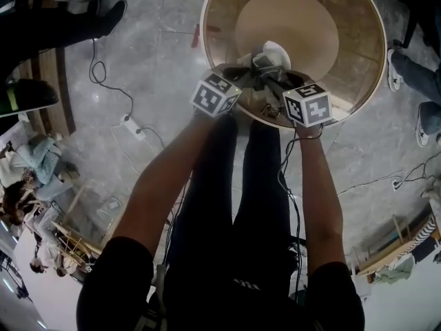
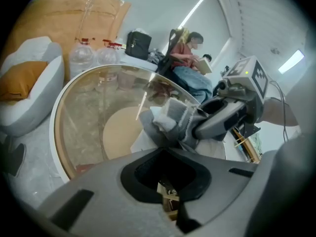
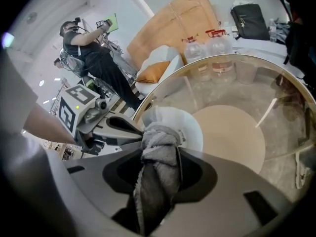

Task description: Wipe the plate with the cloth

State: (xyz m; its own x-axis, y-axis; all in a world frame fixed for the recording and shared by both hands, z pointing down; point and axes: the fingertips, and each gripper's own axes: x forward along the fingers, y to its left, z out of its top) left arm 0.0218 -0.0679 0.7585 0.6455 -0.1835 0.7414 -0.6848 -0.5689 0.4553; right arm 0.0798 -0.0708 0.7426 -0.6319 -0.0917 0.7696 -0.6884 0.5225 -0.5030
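Over the glass table [image 1: 358,81], the right gripper [image 3: 158,135] is clamped on the cloth [image 3: 155,172] against the plate [image 3: 190,127], which the left gripper [image 3: 133,128] apparently pinches by the rim — hard wiping could twist it free.

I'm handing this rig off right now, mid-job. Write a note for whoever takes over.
Left gripper: shut, apparently on the rim of the plate, above the glass table.
Right gripper: shut on the grey cloth, held up to the plate.
Done: plate and grey cloth both grasped.
Left: how much is wiped can't be judged, so wipe the plate's whole face.
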